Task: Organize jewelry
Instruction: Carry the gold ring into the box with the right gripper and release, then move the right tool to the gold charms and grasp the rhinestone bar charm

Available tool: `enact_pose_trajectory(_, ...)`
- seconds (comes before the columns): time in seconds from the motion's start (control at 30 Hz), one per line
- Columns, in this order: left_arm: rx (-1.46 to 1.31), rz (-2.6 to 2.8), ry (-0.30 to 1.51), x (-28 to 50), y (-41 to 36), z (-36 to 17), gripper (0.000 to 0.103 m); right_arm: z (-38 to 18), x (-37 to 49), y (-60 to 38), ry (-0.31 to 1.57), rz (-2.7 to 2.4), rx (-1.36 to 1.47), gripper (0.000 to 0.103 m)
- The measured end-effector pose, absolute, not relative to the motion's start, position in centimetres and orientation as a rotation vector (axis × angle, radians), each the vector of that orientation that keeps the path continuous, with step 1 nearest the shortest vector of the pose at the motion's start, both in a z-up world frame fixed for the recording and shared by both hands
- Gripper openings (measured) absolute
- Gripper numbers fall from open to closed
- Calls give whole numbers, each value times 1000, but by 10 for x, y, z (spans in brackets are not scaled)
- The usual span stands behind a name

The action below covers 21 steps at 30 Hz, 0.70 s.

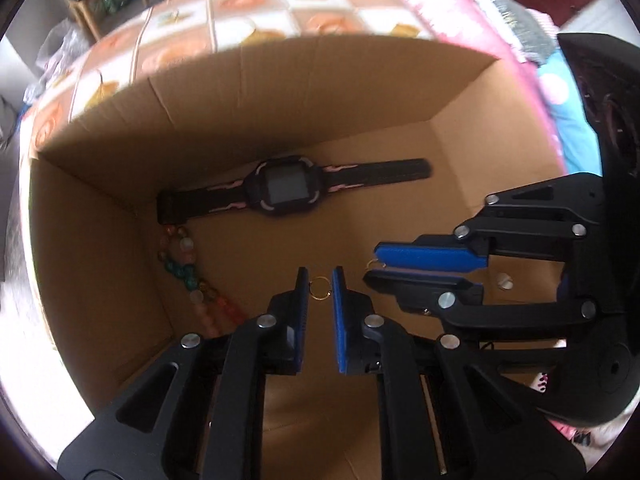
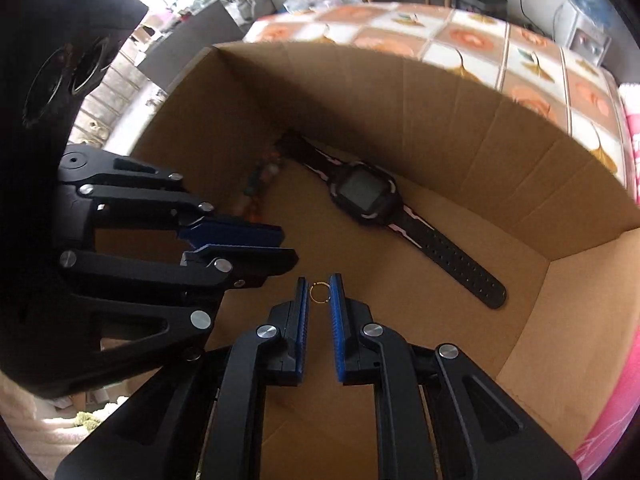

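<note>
**Desk:** What have you got in the left one?

**Operator:** My left gripper [image 1: 319,280] is pinched on a gold hoop [image 1: 320,278]. The little ring spans the narrow gap, and its edges meet both blue pads near their tips.

**Desk:** And the right?

**Operator:** Same picture. My right gripper [image 2: 319,284] is clamped on a second gold hoop [image 2: 319,282], also right out at the fingertips. From the left camera I can see that hoop poking out past the ends of the right fingers, clear of the floor. The two grippers sit side by side, angled toward each other, both down inside the cardboard box [image 1: 280,100].

**Desk:** What else is in the box?

**Operator:** A black watch [image 1: 280,189] with pink marks on its strap lies flat and stretched out on the box floor, ahead of both grippers along the far wall. A bead bracelet [image 1: 188,268], with pink, green and pale beads, lies in the left corner. One end of it is just beside the watch strap's end.

**Desk:** Outside the box?

**Operator:** A patterned tablecloth [image 1: 240,12] in orange and white squares shows beyond the far wall.
</note>
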<state>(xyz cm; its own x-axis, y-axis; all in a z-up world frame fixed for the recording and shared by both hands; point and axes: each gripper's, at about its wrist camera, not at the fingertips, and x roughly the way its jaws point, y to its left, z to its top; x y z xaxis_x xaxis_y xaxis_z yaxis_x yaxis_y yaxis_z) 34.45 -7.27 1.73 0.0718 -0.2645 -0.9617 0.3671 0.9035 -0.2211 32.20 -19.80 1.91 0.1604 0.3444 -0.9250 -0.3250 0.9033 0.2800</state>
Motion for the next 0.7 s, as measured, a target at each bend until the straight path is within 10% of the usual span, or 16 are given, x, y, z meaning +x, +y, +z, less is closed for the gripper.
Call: enact_pose_trajectory(0.7, -1, -454, 1133, 274, -21, 91, 30, 88, 247, -242, 1080, 450, 117, 20)
